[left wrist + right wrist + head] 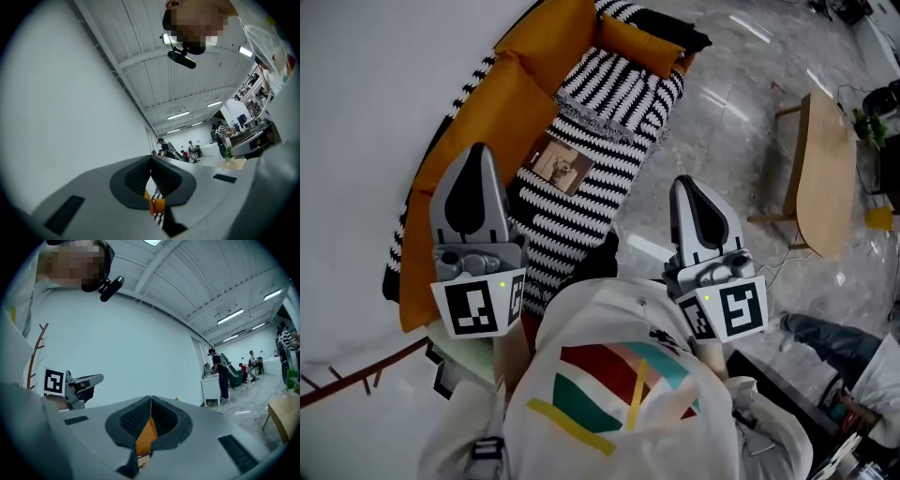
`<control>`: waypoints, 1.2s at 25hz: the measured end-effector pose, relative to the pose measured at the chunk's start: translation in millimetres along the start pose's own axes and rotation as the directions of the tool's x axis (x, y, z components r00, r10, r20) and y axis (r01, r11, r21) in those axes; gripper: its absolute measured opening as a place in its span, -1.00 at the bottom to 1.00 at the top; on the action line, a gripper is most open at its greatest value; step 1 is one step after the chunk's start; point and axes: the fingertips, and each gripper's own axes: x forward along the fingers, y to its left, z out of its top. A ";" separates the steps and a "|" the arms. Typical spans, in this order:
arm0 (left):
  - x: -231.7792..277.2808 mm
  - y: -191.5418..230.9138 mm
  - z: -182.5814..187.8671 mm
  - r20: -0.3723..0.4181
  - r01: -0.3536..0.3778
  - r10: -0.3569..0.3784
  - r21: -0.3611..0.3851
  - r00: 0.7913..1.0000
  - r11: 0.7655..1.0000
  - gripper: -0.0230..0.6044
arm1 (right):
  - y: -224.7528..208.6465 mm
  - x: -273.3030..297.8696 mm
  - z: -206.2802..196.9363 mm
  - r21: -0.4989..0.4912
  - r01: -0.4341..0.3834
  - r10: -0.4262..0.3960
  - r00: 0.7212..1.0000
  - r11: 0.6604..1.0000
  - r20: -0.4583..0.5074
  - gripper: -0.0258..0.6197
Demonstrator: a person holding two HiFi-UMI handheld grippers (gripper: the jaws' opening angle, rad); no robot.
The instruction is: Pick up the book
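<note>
Ahead of our fingertips, the orange sofa [502,98] carries a striped blanket [609,103]. We hold the left gripper [478,155] and right gripper [686,186] side by side, pointing roughly level, each with its jaws pressed together on nothing. The book [561,166] lies flat on the blanket between the two tips, nearer the left.

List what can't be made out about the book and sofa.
- Head view: book cover print, too small to read.
- Head view: sofa near end, behind left hand-held gripper and the person's shirt.
- Left gripper view: book hidden by that gripper's own body.
</note>
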 end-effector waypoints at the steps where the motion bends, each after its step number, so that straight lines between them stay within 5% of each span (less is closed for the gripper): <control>1: 6.7 5.6 -3.9 0.002 -0.011 0.011 -0.004 1.000 1.000 -0.90 | -1.5 14.4 1.3 -0.007 -0.019 0.019 1.000 1.000 -0.002 -0.88; 9: 76.7 56.7 -43.1 -0.030 -0.100 0.099 -0.031 0.995 0.995 -0.90 | -4.9 132.6 12.7 -0.005 -0.185 0.185 0.983 0.983 -0.017 -0.88; 16: 139.3 91.1 -88.8 -0.058 -0.183 0.180 -0.045 0.982 0.982 -0.90 | -16.8 229.6 -8.2 -0.004 -0.265 0.264 0.960 0.964 -0.097 -0.88; 22: 182.9 102.2 -103.8 -0.062 -0.201 0.199 -0.014 0.978 0.980 -0.90 | -16.0 284.1 -9.7 -0.008 -0.317 0.315 0.946 0.948 -0.069 -0.88; 30: 188.7 110.5 -125.5 -0.079 -0.275 0.276 0.021 0.958 0.961 -0.90 | 7.4 310.5 -24.3 0.172 -0.524 0.528 0.849 0.834 0.024 -0.87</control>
